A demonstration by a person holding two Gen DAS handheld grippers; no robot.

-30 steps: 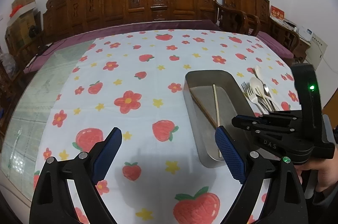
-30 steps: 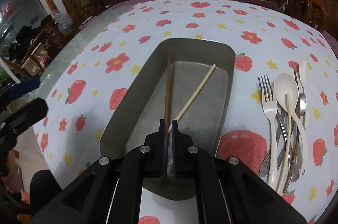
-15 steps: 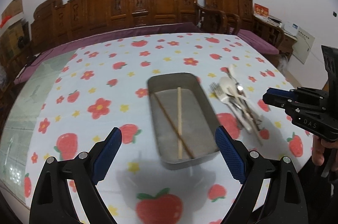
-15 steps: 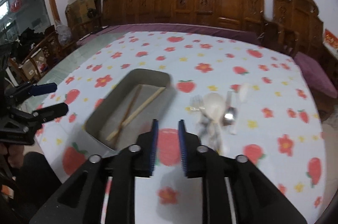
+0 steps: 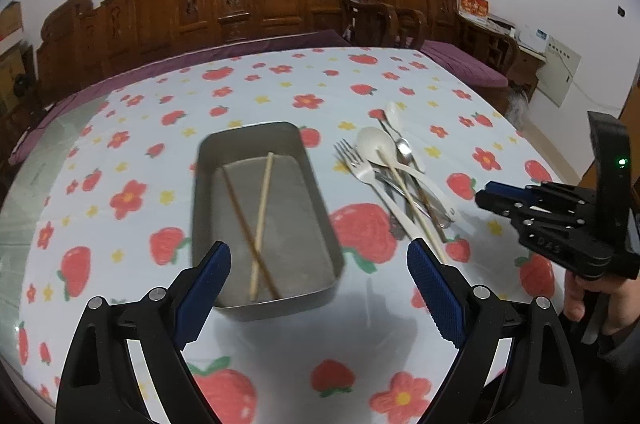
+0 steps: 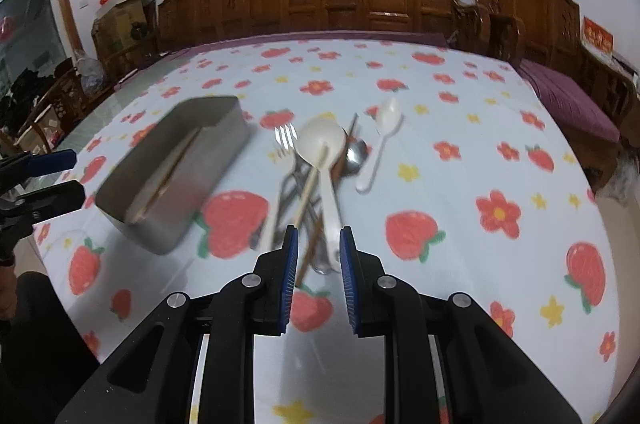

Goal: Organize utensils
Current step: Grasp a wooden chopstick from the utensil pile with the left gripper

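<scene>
Utensils (image 6: pixel 316 184) are lying in a loose crossed heap on the tabletop (image 6: pixel 460 152), just right of the metal tray (image 5: pixel 316 224), which is already holding two chopsticks (image 5: pixel 260 220) crossing each other. Right tongs (image 6: pixel 318 272) are hovering over the near ends of the heap, jaws standing a narrow gap apart and gripping nothing. Left tongs (image 5: pixel 319 284) are hanging spread wide and empty above the near end of the tray. In the heap, a big white spoon (image 6: pixel 322 148) is resting on top with a pale chopstick (image 6: pixel 310 184) lying across its bowl; a fork (image 6: pixel 286 140), a metal spoon (image 6: pixel 356 154) and a darker chopstick are sitting beneath or beside, and a small white spoon (image 6: pixel 382 140) is lying slightly apart to the right. All look light and stiff; the plastic and metal are likely slick, and the thin sticks are prone to rolling or pivoting if pinched off-centre. The pale chopstick's near end, pointing toward the right tongs, looks like the cleanest place to take hold, though neighbours touching it may be getting dragged along.
</scene>
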